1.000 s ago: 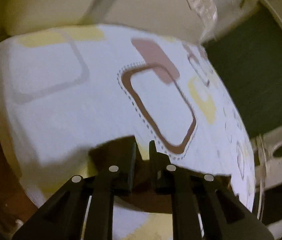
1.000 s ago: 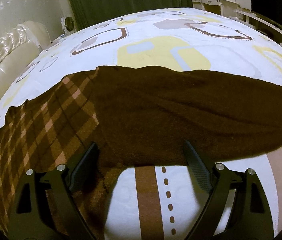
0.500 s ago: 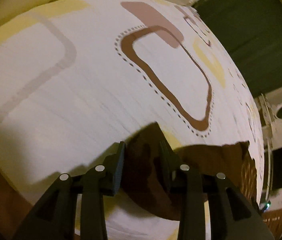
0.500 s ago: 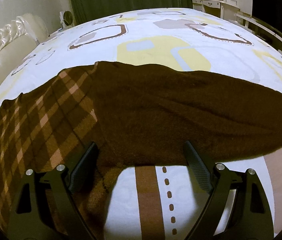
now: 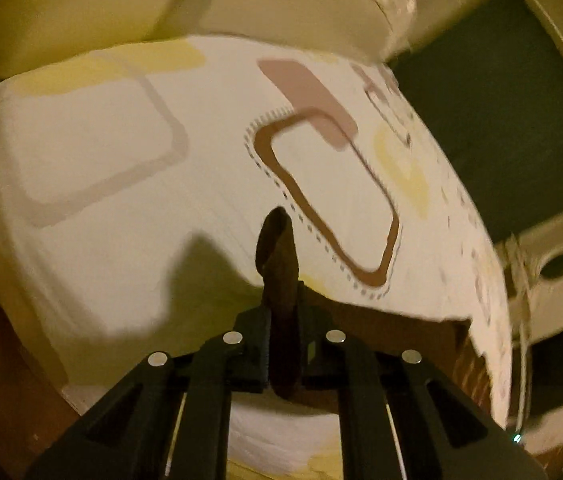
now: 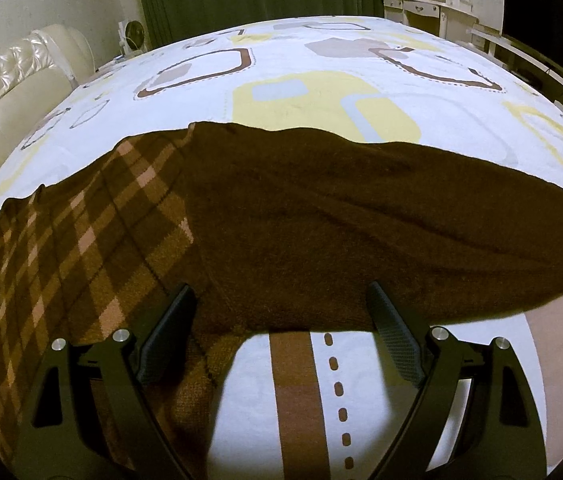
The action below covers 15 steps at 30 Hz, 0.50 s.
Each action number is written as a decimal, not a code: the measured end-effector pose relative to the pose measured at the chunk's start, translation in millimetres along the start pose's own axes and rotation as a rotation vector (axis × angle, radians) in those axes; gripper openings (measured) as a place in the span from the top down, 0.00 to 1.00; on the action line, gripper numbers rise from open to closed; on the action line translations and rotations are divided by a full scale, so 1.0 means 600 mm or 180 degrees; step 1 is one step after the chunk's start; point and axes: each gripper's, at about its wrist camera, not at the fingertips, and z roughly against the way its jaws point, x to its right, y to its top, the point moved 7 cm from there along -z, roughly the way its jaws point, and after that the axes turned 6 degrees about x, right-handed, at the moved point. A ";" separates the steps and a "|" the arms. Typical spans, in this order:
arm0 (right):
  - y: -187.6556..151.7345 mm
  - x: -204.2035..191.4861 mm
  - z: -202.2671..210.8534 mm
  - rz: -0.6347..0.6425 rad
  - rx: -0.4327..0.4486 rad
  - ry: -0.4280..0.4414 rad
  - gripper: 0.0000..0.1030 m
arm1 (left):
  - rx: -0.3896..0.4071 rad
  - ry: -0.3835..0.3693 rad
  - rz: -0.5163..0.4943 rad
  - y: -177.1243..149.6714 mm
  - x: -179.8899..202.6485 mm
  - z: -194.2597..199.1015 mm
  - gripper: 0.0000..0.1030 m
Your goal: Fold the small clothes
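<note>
Patterned bedspread [image 6: 321,92] carries a brown garment [image 6: 301,220], pinched by left tool [image 5: 281,320]; right tool [image 6: 281,312] gapes wide.

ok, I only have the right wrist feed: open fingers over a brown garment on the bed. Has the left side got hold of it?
Observer: Yes. The left gripper is shut on a corner of the brown garment, which sticks up between its fingers.
Operator: Is that corner lifted or flat?
Observer: Lifted: the pinched fabric stands clear above the patterned bedsheet.
Operator: Anything past it on that side?
Observer: Only bare sheet up to a cream headboard; no other clothes show there.
</note>
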 end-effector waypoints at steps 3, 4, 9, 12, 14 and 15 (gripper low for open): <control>0.002 0.000 0.002 -0.0029 0.0005 0.0026 0.15 | 0.0132 0.0038 0.0039 0.010 0.013 0.025 0.91; 0.003 0.001 0.003 -0.0045 0.0007 0.0040 0.15 | 0.0176 0.0018 0.0040 0.012 0.027 0.035 0.91; 0.009 0.009 0.016 -0.0197 0.0026 0.0139 0.15 | 0.0309 -0.0105 -0.0053 0.023 0.108 0.070 0.91; 0.012 0.015 0.027 -0.0289 0.0008 0.0238 0.14 | 0.0285 -0.0149 -0.0179 0.018 0.167 0.078 0.91; 0.014 0.021 0.033 -0.0334 0.0004 0.0280 0.12 | 0.0260 -0.0140 -0.0343 0.010 0.211 0.082 0.91; 0.014 0.024 0.035 -0.0343 0.0006 0.0282 0.10 | 0.0257 -0.0148 -0.0421 0.005 0.232 0.084 0.91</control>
